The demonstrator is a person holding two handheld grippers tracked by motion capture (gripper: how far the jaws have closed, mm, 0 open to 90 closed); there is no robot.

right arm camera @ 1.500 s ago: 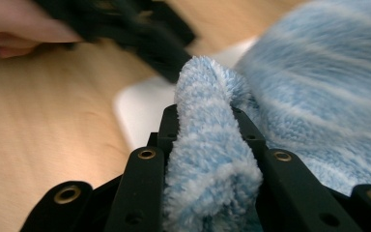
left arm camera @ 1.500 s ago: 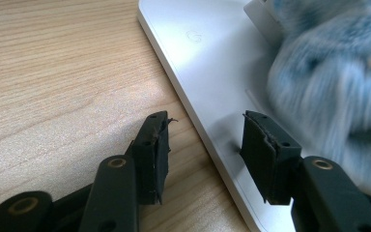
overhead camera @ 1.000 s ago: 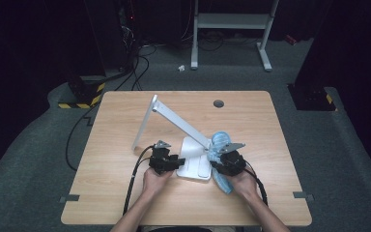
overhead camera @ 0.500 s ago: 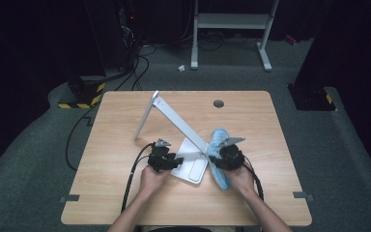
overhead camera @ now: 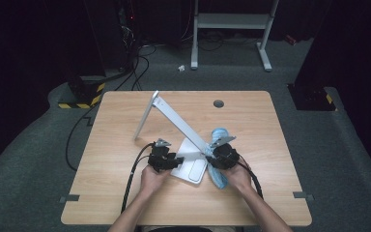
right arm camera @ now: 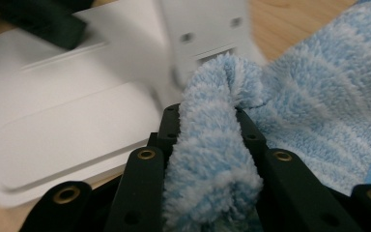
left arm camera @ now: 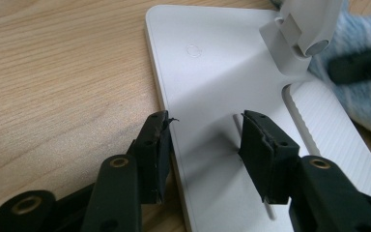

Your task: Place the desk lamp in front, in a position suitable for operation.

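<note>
Cloth (right arm camera: 212, 159) sits bunched and clamped in the right gripper (right arm camera: 207, 121) for wiping; the left gripper (left arm camera: 205, 130), jaws apart, straddles the lamp base (left arm camera: 212, 72) edge at centre frame, likely steadying it.

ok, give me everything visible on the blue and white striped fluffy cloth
The blue and white striped fluffy cloth looks like soft microfibre terry with a blue bound edge. It lies bunched on the wooden table beside the white desk lamp's flat base, close to the arm's hinge. The right gripper is shut on a folded ridge of it, pile bulging between the black jaws. In the high view it trails under the right hand.
</note>
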